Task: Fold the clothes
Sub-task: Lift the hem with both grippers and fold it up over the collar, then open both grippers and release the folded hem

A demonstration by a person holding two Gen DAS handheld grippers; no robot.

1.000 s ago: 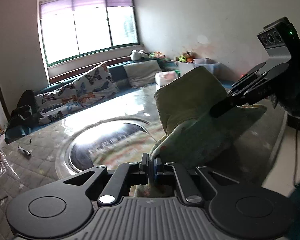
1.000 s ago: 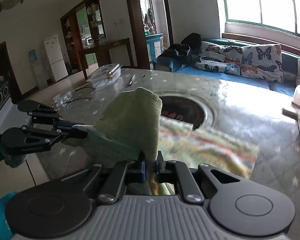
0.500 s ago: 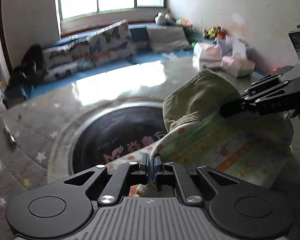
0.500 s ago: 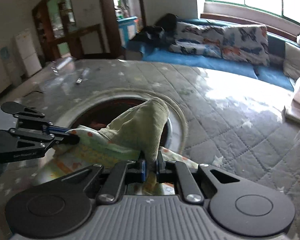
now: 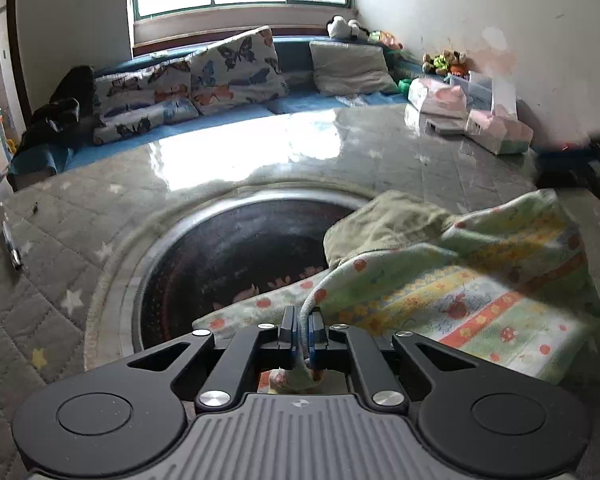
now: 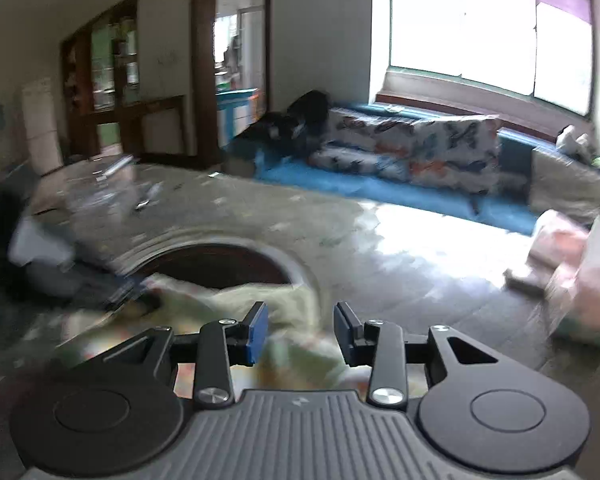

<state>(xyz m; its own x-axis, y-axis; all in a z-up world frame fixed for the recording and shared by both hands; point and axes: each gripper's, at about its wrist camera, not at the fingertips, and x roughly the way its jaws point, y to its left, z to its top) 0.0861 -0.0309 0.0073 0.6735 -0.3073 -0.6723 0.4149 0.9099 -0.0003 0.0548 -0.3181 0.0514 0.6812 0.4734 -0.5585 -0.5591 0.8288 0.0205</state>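
Observation:
A child's garment [image 5: 452,296], pale green with orange and yellow printed bands and an olive-green ribbed part [image 5: 384,224], lies folded over on the quilted grey table cover. My left gripper [image 5: 301,330] is shut on its near hem. In the right wrist view my right gripper [image 6: 300,330] stands open just above the blurred garment [image 6: 260,304], nothing between its blue pads [image 6: 257,332]. The right gripper [image 5: 580,160] shows as a dark blur at the far right of the left wrist view.
A round dark recess [image 5: 236,256] with a metal rim sits in the table just beyond the garment. Packages [image 5: 496,128] stand at the far right. Butterfly-print cushions [image 5: 220,72] line a blue bench under the window. A small tool [image 5: 12,248] lies at the left.
Both grippers came down and laid the raised garment flat on the table. The right gripper opened, let go of the olive part and pulled away. The left stays shut on the hem.

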